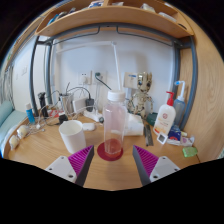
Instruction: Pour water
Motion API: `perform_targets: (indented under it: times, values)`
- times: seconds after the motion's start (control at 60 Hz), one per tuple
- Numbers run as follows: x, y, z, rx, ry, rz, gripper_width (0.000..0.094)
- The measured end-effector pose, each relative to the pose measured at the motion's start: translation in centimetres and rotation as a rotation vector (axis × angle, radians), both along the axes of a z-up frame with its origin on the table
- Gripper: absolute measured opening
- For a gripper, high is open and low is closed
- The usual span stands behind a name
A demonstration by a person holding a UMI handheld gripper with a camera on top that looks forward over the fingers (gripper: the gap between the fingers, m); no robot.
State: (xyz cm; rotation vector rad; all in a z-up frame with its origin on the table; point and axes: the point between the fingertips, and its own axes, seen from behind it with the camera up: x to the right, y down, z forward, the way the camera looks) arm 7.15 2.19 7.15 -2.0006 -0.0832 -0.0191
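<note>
So, quick notes —

Gripper (110,160): fingers spread apart, nothing clamped. Pink pads (80,158) on the inner faces angle toward each other, w/ a clear gap between them.

Bottle (114,125): clear plastic, pale cap on top, reddish base. Stands upright on the desk just ahead of the fingertips, roughly centred on the gap between them. Fingers not pressing it; can't tell if either tip touches the base. Water level inside: can't tell.

Cup (72,135): white, upright, open top, just left of the bottle, near it but apart. Sits ahead of the left finger.

Desk (40,150): light wood top, carries bottle, cup & the rest.

Spray bottle (165,115): white body, red top, label on front, right of the clear bottle, apart from it, near the desk's right side.

Green item (189,152): small, flat, on the desk right of the right finger; what it is can't be told.

Back clutter (140,95): small objects & a figure-like thing behind the bottle, against the wall; too small to name.

Left side (45,110): dark small items & cables toward the wall; details unclear.

Shelf (110,20): wooden, runs above the desk, w/ stuff on top, on a metal frame.

Wall (90,60): white, behind desk; sockets (92,77) on it above the cup.
</note>
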Motion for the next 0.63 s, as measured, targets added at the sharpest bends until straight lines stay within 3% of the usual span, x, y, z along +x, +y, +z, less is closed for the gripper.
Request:
perform_targets:
  times: [0.3, 0.633]
  values:
    - [0.3, -5.1, 8.6, -0.005, 0.029, -0.093, 0.0789]
    - [1.5, -5.6, 11.1, 0.0, 0.033, -0.139, 0.0791]
